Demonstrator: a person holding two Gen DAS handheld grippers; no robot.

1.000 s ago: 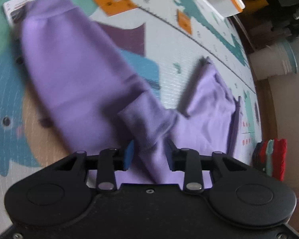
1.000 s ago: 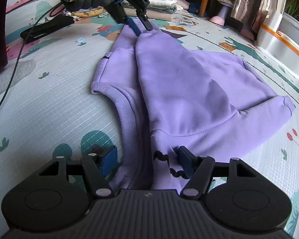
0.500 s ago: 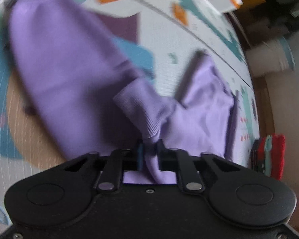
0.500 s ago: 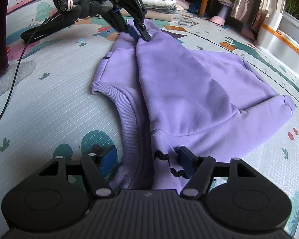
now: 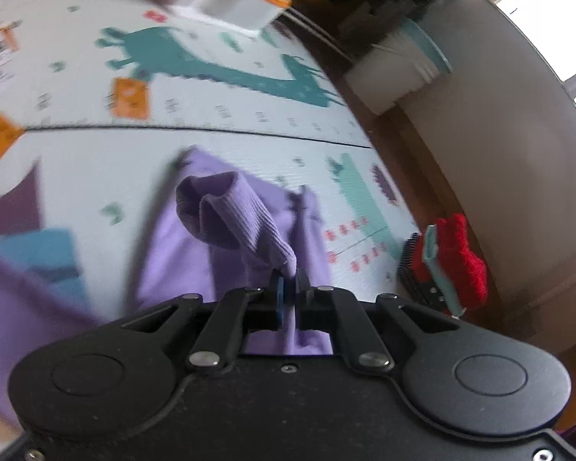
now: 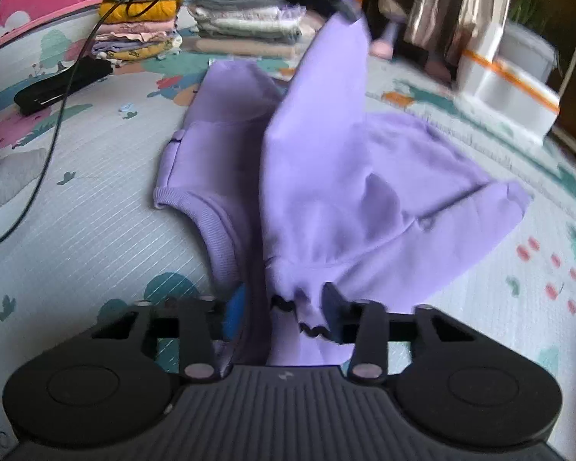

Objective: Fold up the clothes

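Sweatshirt point(image 6: 326, 192): purple, rumpled, sleeve lifted | left gripper point(image 5: 288, 288): clamped on cuff point(image 5: 230, 211) | right gripper point(image 6: 284, 307): closing around hem

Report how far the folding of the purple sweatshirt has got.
Done: folded clothes stacks stand at the back of the mat. In hand: the left gripper pinches the sweatshirt's cuff, lifting the sleeve; the right gripper has just been closing around fabric. Left: the purple sweatshirt lies rumpled, unfolded.
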